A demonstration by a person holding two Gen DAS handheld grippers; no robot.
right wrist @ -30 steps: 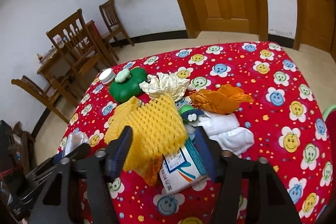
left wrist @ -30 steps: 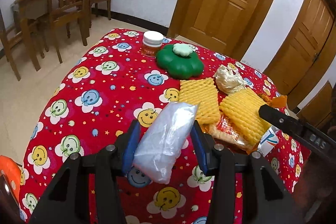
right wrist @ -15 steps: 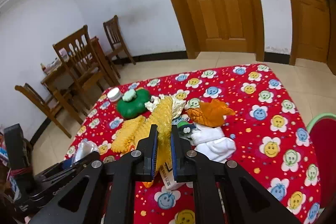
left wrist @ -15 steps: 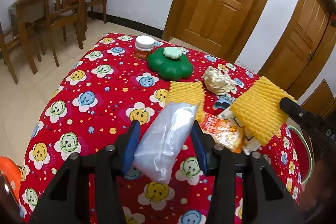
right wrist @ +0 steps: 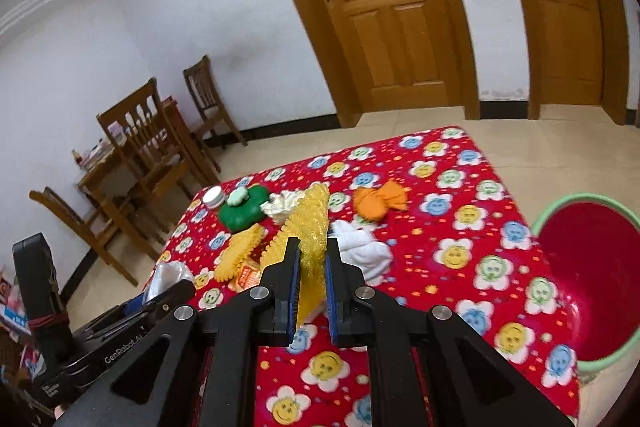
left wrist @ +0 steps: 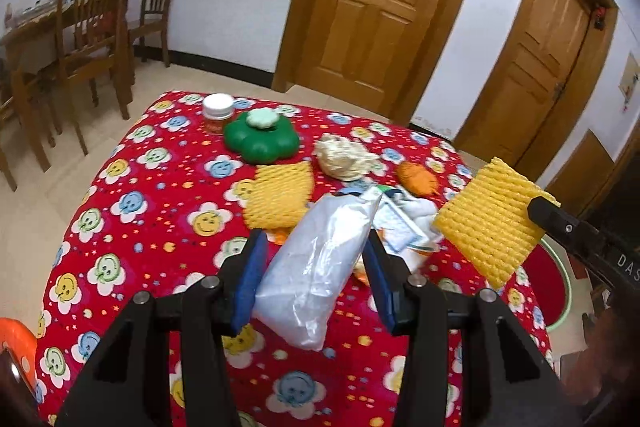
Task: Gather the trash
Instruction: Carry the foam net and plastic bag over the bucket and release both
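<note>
My left gripper (left wrist: 316, 259) is shut on a clear plastic bag (left wrist: 316, 263) and holds it above the red smiley tablecloth (left wrist: 132, 227). My right gripper (right wrist: 312, 259) is shut on a yellow foam net (right wrist: 312, 227), lifted off the table; it also shows in the left wrist view (left wrist: 492, 219). On the table lie a second yellow foam net (left wrist: 280, 195), a crumpled cream wrapper (left wrist: 344, 157), an orange bag (left wrist: 418, 179), white tissue (right wrist: 360, 251) and printed packets (left wrist: 400, 231). A red bin with a green rim (right wrist: 592, 267) stands on the floor to the right of the table.
A green flower-shaped container (left wrist: 260, 139) and a white-lidded jar (left wrist: 217, 109) stand at the table's far left. Wooden chairs (left wrist: 92, 39) and a side table are at the left. Two wooden doors (left wrist: 384, 3) are behind the table.
My right gripper closed on the yellow foam net and lifted it up and to the right, towards the bin. My left gripper kept hold of the plastic bag and rose a little.
</note>
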